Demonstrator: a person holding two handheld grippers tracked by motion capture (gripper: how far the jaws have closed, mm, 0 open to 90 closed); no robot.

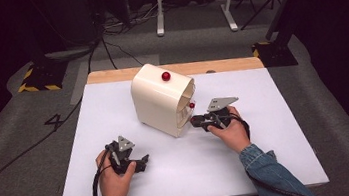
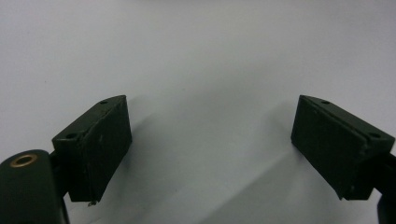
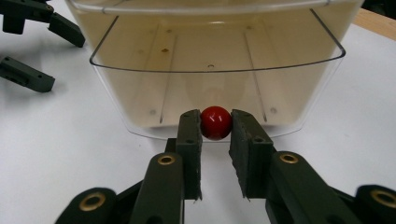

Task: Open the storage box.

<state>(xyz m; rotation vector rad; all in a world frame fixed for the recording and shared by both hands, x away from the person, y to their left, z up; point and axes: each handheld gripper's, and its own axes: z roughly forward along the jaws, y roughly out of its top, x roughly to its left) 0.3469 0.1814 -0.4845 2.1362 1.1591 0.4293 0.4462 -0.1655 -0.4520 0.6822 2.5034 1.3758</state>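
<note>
While the high view shows a cream cabinet standing on the white tabletop, with a red knob on its top, the right gripper view looks straight into a clear drawer at the cabinet's open face. There the right hand-held gripper is clenched on the drawer's small red knob, one jaw on each side, touching it. From above that knob is a mere red dot beside the right hand-held gripper.

The left hand-held gripper rests near the front edge, well apart from the cabinet; its own view shows its jaws spread wide over bare tabletop, released.

A "4" is marked on the grey floor to the left.

The drawer's inside looks empty, though its upper part is cut off.
</note>
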